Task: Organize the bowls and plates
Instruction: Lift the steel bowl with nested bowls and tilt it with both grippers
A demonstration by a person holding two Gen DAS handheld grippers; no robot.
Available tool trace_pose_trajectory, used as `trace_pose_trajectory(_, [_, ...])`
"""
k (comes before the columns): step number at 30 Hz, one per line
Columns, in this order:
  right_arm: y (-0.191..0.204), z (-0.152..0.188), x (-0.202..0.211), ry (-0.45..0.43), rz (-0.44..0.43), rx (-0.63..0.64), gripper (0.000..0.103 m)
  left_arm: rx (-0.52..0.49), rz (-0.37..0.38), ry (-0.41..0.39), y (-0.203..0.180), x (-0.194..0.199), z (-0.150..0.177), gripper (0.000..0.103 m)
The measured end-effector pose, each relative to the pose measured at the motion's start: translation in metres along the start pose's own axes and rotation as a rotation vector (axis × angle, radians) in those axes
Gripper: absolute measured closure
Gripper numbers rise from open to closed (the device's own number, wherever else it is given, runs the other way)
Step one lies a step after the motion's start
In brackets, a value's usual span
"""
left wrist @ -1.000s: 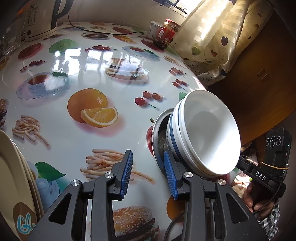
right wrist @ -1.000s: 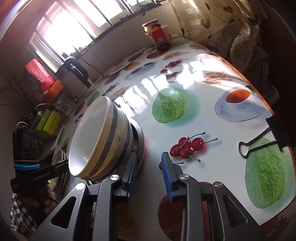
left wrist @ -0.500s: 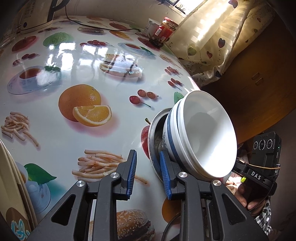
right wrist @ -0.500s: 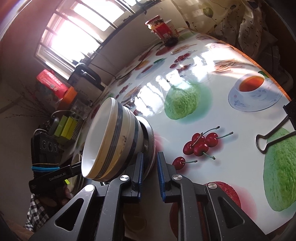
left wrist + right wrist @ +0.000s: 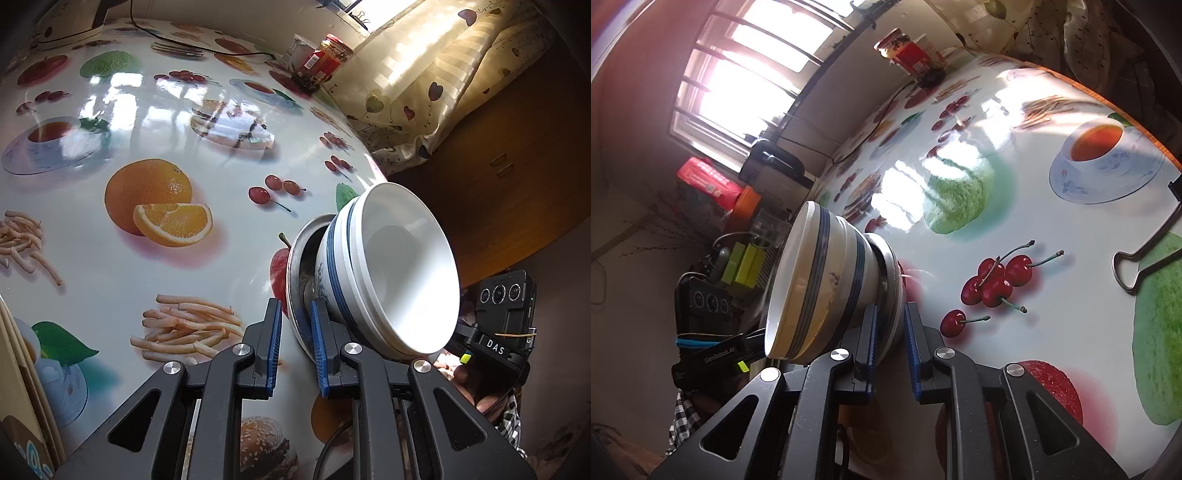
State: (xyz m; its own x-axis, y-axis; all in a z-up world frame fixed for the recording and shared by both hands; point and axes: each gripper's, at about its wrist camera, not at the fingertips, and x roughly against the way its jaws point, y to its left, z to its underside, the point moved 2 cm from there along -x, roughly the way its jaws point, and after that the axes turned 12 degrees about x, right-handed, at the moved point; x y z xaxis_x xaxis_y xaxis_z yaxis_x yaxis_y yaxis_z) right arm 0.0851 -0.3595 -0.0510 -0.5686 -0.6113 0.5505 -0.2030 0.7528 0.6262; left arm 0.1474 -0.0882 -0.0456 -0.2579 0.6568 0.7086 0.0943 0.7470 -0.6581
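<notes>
Glossy white oilcloth printed with fruit, fries and teacups [image 5: 122, 258] covers the round table, with a barred window [image 5: 738, 70] bright at the far wall. At the table's near edge stands a shallow round metal plate [image 5: 295, 258] carrying two nested white bowls with blue bands [image 5: 399, 266]. The left gripper [image 5: 295, 343] has the plate's rim between its blue pads, its jaws closing on it; from the opposite side, the right gripper [image 5: 890, 343] is clamped on the same rim [image 5: 892, 280]. Far across the table a red-labelled glass jar [image 5: 321, 62] stands beside a white tub, a black cable [image 5: 207, 48] trailing past them, and a pale kettle base [image 5: 62, 29] is cut off at the far left. Cream plates [image 5: 18, 387] show only as edges at the near left. A black binder clip with wire handles [image 5: 1145, 254] lies to the right, partly out of frame. How the plate meets the table is hidden by the bowls
</notes>
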Motion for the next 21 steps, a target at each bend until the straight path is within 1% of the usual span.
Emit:
trace_pose_trajectory(3, [-0.003,0.002,0.001,-0.006,-0.03,-0.006,0.087,0.01,0.012,0.002,0.001,0.0,-0.001,0.086])
trace_pose_trajectory(5, [-0.006,0.004,0.001,-0.01,-0.053,-0.021,0.087,0.015,0.025,0.007,0.002,-0.001,-0.002,0.089])
trace_pose_trajectory(9, [-0.02,0.009,0.0,-0.022,-0.137,-0.12,0.087,0.013,0.034,0.012,0.001,-0.002,-0.002,0.089])
trace_pose_trajectory(13, [-0.019,0.009,0.002,-0.03,-0.151,-0.116,0.087,0.021,0.043,0.017,0.004,-0.001,-0.001,0.089])
trace_pose_trajectory(17, [-0.022,0.009,0.002,-0.028,-0.175,-0.141,0.087,0.022,0.04,0.014,0.003,-0.001,-0.001,0.089])
trace_pose_trajectory(19, [-0.024,0.009,0.001,-0.03,-0.201,-0.155,0.09,0.022,0.04,0.013,0.004,-0.001,-0.002,0.089])
trace_pose_trajectory(21, [-0.024,0.01,0.002,-0.031,-0.205,-0.157,0.09,0.021,0.041,0.012,0.004,0.0,-0.002,0.089])
